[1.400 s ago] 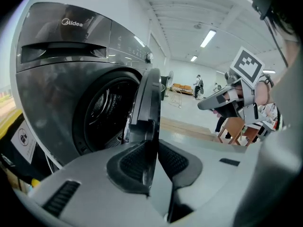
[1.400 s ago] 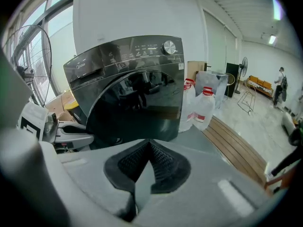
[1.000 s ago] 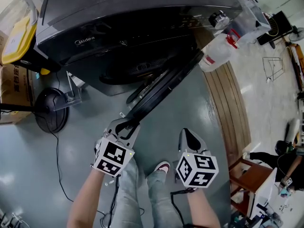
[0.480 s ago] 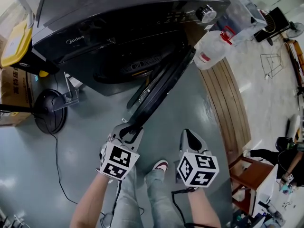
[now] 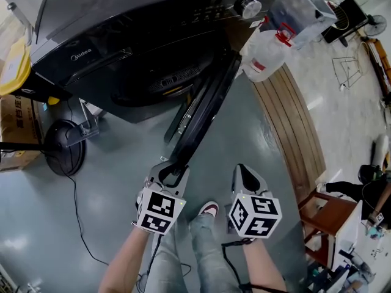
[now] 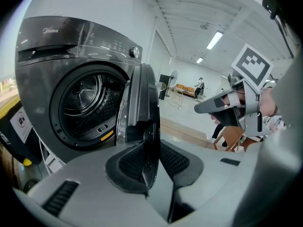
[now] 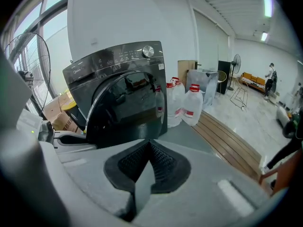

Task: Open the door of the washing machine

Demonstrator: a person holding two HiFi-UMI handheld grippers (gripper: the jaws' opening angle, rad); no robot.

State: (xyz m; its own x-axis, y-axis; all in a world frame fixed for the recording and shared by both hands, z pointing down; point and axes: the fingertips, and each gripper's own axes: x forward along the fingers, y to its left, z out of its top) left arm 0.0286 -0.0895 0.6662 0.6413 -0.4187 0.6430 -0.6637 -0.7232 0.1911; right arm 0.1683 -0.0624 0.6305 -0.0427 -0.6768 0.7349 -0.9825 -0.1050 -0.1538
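Lettering in pale type on the washing machine [image 6: 42, 79] spells "Midea"; it sits on the dark top panel, up and to the left of the left gripper [image 6: 150, 148]. Along that panel, a row of small symbols runs toward a round silver knob [image 6: 136, 52], but they are too fine to read.

The door [image 6: 142, 103] stands wide open, swung out from the front and seen edge-on straight ahead of the left gripper. Its free rim reaches down between that gripper's two jaws. The jaws have just been opening a little, yet the ribbed pads lie against both faces of the rim, so the door is held. Ahead and to the left, beyond the rim, the steel drum [image 6: 87, 98] is exposed. A small yellow sticker [image 6: 107, 135] sits at the lower edge of its mouth, its print unreadable.

The right gripper [image 7: 150, 143] is just to the right of the left one. Its jaws are closed pad to pad, with nothing between them. The door's dark glass face fills the space ahead of it and to the left. Farther ahead, past the door's hinge side, stand clear plastic jugs [image 7: 191, 105] with red caps and red-and-white labels too small to read.

Well off to the left of both grippers, a cardboard box [image 5: 13, 124] bears dark printed characters that cannot be made out.
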